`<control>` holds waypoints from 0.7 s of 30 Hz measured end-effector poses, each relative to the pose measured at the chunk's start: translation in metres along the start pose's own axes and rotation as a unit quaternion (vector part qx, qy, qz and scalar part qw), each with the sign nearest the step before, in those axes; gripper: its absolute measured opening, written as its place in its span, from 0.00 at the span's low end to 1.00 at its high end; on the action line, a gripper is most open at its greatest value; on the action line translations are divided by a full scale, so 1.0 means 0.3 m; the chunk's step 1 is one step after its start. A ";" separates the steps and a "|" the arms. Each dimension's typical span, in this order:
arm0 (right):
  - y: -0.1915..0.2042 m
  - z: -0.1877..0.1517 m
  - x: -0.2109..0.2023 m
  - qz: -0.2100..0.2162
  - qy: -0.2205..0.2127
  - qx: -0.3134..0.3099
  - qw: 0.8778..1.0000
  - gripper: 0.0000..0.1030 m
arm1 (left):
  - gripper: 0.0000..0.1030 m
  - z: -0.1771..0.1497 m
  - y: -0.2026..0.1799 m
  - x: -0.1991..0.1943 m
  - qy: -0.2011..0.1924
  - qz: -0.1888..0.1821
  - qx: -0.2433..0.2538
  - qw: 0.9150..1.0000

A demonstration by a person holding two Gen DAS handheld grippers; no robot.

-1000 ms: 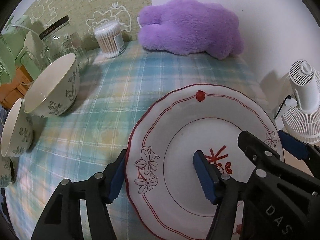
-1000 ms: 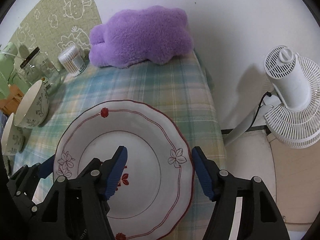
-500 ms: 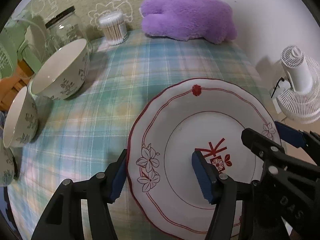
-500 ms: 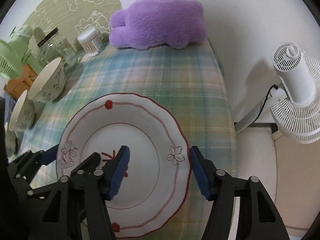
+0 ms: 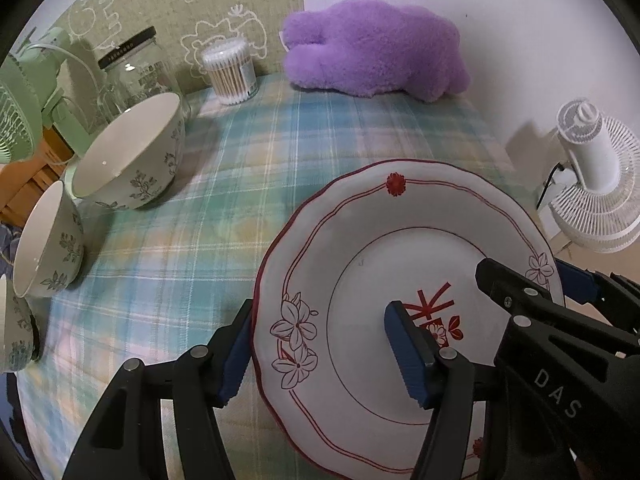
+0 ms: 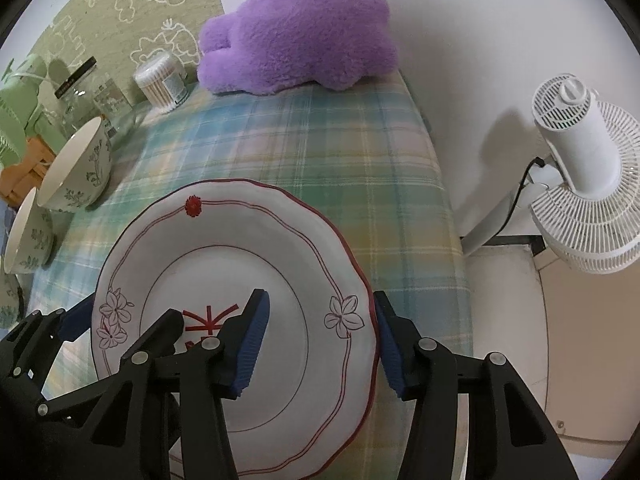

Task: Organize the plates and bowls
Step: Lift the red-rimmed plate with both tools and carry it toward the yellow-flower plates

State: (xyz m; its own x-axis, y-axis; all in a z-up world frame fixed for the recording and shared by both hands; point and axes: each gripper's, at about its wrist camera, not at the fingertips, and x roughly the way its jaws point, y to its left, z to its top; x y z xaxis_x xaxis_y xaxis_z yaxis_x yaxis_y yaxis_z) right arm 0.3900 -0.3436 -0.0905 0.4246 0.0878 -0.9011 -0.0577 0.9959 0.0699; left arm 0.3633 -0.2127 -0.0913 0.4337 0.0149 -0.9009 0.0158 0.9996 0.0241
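A white plate (image 5: pixel 404 248) with a scalloped red rim and red flower motifs sits at the near right part of a table covered in a pastel plaid cloth (image 5: pixel 248 184), straddled on opposite sides by two handheld grippers. The left gripper (image 5: pixel 320 344) has one blue pad (image 5: pixel 236 356) outside the plate's left rim and the other over its centre; the right gripper (image 6: pixel 320 340) brackets the right rim the same way. Both sets of jaws stand wide, and whether any pad touches the china cannot be told. Three floral bowls (image 5: pixel 132 156) line the cloth's left edge, with a glass jar (image 5: pixel 136 68), a tub of cotton swabs (image 5: pixel 232 72) and a purple plush toy (image 5: pixel 372 48) behind; a white fan (image 6: pixel 580 168) stands off the table to the right
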 end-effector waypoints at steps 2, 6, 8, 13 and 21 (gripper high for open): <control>-0.001 0.003 -0.027 -0.001 -0.004 0.001 1.000 0.53 | 0.62 0.004 -0.001 -0.032 -0.004 0.000 -0.001 1.000; -0.001 -0.003 -0.096 -0.004 -0.011 0.004 1.000 0.53 | 0.62 0.001 -0.006 -0.097 -0.012 -0.005 0.002 1.000; 0.001 -0.010 -0.131 -0.007 -0.016 0.006 1.000 0.53 | 0.62 0.000 -0.003 -0.127 -0.017 -0.007 0.004 1.000; 0.018 -0.040 -0.232 -0.015 -0.030 0.012 0.999 0.53 | 0.62 -0.029 0.012 -0.220 -0.030 -0.015 0.004 0.999; 0.067 -0.159 -0.396 -0.041 -0.043 0.020 0.998 0.53 | 0.62 -0.133 0.036 -0.342 -0.039 -0.039 0.019 0.998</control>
State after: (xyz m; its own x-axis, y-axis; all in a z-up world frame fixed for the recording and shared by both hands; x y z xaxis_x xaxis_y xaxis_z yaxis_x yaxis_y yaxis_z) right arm 0.2954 -0.3352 -0.0024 0.5021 0.0069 -0.8648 0.0149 0.9998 0.0166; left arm 0.2830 -0.2025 -0.0159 0.4980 -0.0664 -0.8646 0.0862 0.9959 -0.0268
